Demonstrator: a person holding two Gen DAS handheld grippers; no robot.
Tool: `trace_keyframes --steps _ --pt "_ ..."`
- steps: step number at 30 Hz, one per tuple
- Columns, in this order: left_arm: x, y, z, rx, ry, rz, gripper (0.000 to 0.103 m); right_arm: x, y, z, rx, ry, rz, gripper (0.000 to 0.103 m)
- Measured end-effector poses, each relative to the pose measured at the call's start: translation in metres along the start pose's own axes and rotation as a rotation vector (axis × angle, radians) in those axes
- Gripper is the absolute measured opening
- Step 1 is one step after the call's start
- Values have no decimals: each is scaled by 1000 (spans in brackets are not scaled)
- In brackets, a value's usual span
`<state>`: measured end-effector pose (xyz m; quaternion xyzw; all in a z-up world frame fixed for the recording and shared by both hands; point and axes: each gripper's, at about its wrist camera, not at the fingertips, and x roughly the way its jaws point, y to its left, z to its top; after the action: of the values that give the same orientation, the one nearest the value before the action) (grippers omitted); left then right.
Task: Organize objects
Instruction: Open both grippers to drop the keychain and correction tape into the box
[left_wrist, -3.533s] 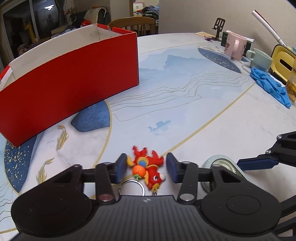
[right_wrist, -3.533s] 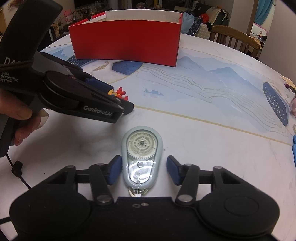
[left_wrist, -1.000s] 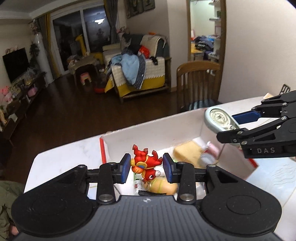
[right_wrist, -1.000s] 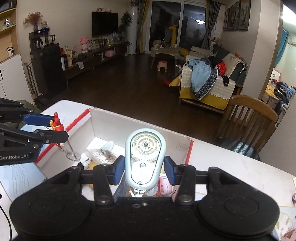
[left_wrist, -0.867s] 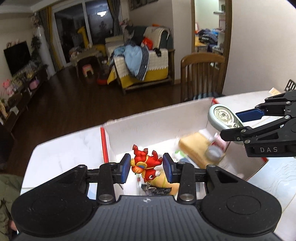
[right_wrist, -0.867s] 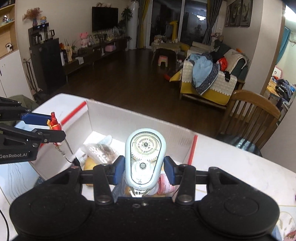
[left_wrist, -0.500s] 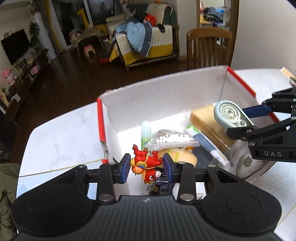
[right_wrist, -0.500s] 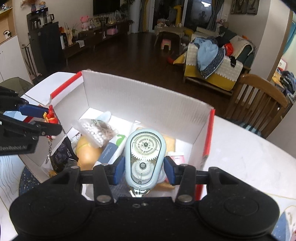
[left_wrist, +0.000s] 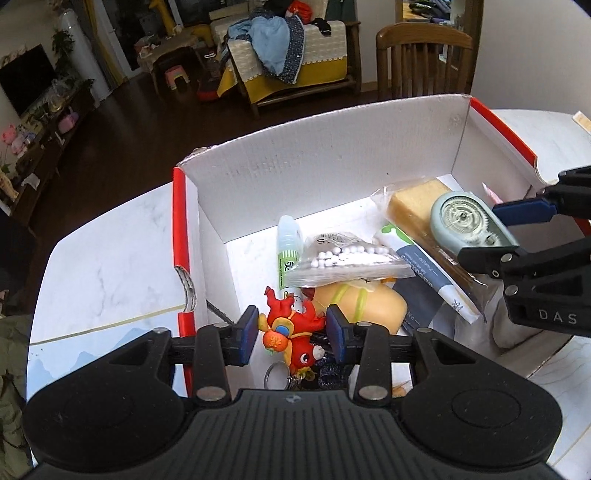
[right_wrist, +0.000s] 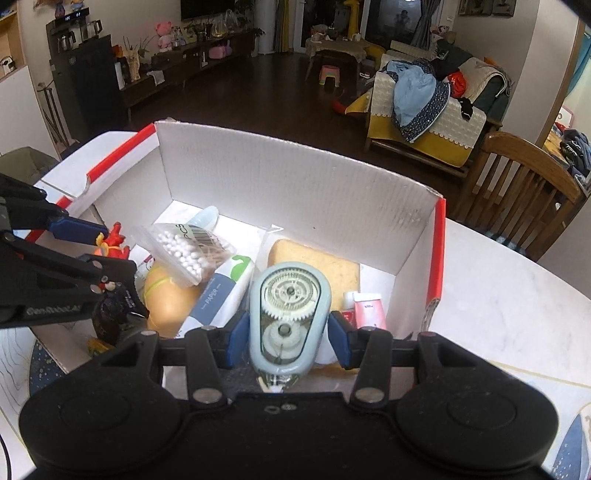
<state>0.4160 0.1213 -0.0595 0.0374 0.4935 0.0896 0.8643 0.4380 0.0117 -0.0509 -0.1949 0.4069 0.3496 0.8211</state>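
Note:
My left gripper (left_wrist: 291, 328) is shut on a red dragon keychain (left_wrist: 291, 328) and holds it over the near left corner of the red cardboard box (left_wrist: 332, 155). My right gripper (right_wrist: 288, 332) is shut on a pale blue correction tape dispenser (right_wrist: 288, 314) and holds it over the box's right half (right_wrist: 295, 184). The dispenser also shows in the left wrist view (left_wrist: 469, 221), and the keychain in the right wrist view (right_wrist: 112, 243).
The box holds a bag of cotton swabs (left_wrist: 347, 258), a glue bottle (left_wrist: 288, 251), a yellow sponge (left_wrist: 413, 199), a paper pack (right_wrist: 218, 295), a pink tube (right_wrist: 365, 306) and a round yellow object (right_wrist: 166, 302). A wooden chair (right_wrist: 517, 184) stands beyond the white table (left_wrist: 110, 251).
Both grippers have moved from the table up and over the open box, each carrying its object, and have come down lower toward the box's contents.

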Motion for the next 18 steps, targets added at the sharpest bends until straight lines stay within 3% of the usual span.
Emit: trace_keyframes --steps 4,11,18 --pt "-3 -3 -2 20 -10 -16 60 -5 3 1 -10 -12 2 55" --pt "-16 -1 -7 -5 -49 -36 61 -24 4 -2 1 -46 14 63" --pt "-42 3 -15 -53 -117 -76 61 -50 3 -4 16 -90 24 65"
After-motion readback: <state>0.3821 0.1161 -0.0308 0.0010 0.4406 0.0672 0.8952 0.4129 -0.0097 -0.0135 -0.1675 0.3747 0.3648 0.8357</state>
